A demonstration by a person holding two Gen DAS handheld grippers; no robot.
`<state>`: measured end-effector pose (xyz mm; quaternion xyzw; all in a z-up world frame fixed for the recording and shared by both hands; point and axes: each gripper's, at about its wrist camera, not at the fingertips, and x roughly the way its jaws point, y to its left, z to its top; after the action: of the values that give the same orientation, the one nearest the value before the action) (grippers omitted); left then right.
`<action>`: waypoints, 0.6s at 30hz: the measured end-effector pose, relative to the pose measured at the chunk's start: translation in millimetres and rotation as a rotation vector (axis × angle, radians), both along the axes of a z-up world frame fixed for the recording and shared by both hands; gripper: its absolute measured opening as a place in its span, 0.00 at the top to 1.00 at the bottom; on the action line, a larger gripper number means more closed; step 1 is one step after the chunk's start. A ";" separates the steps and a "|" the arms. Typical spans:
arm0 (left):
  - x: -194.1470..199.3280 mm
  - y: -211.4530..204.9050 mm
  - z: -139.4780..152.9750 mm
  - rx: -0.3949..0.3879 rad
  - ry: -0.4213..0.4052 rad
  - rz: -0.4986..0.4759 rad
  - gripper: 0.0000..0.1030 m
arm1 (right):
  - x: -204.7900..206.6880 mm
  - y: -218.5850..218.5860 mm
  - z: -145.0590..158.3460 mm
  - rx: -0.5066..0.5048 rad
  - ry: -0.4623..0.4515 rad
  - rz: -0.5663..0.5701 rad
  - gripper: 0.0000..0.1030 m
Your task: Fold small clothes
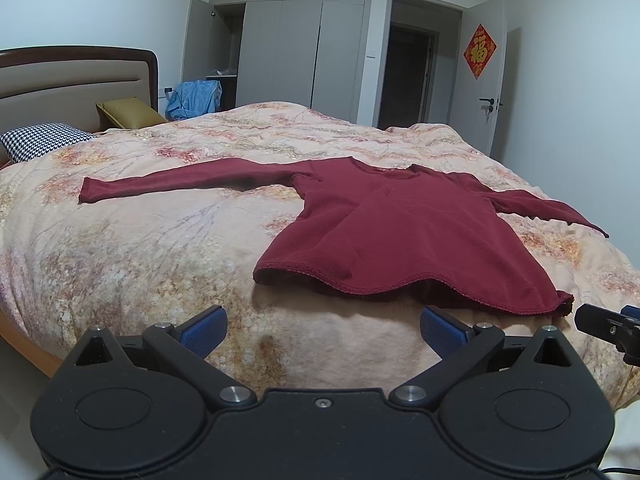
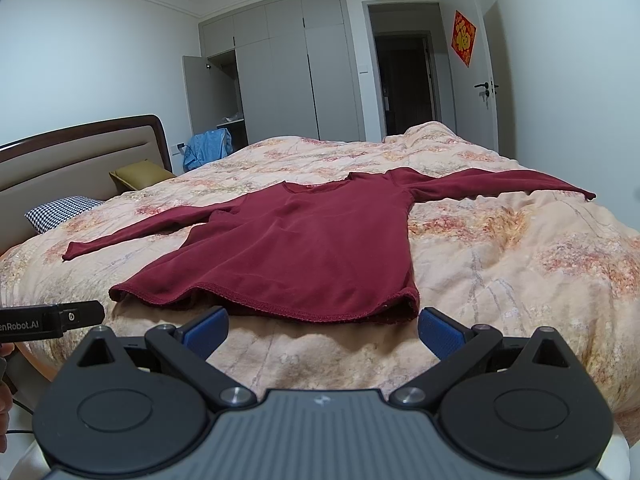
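So far we have not touched the dark red long-sleeved top (image 1: 400, 232), which lies flat on the floral quilt (image 1: 140, 248) with both sleeves stretched out to the sides and its hem toward us. We judge that we are at the approach, before the first fold.

Our left gripper (image 1: 323, 330) has its blue pads spread wide with nothing between them; in its view the hem's near-left corner (image 1: 264, 274) sits at about eleven o'clock from the pads, a little apart. Our right gripper (image 2: 323, 330) is likewise spread wide and empty, and the hem's right corner (image 2: 408, 304) lies just ahead at about one o'clock.

Next, we think, each gripper needs to go forward and low, slide one finger under the wavy hem or a sleeve cuff (image 1: 86, 192), and pinch both layers. The soft quilt could get caught too.
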<state>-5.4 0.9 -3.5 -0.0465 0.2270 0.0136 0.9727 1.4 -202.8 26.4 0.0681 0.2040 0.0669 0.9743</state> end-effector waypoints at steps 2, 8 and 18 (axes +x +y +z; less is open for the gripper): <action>0.1 -0.1 0.3 0.002 0.001 -0.001 0.01 | -0.2 0.0 0.1 0.000 0.000 -0.001 0.00; 1.8 -1.8 0.6 0.009 0.008 -0.005 0.01 | 0.2 -1.0 -1.1 0.005 0.005 -0.002 0.00; 12.4 -4.6 1.7 0.042 0.048 -0.002 0.01 | 8.8 2.4 0.6 -0.012 0.067 0.001 0.00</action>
<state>7.0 -3.7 -1.8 -0.0255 0.2499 0.0185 0.9678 10.1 -200.4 27.0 0.0641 0.2369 0.0640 0.9673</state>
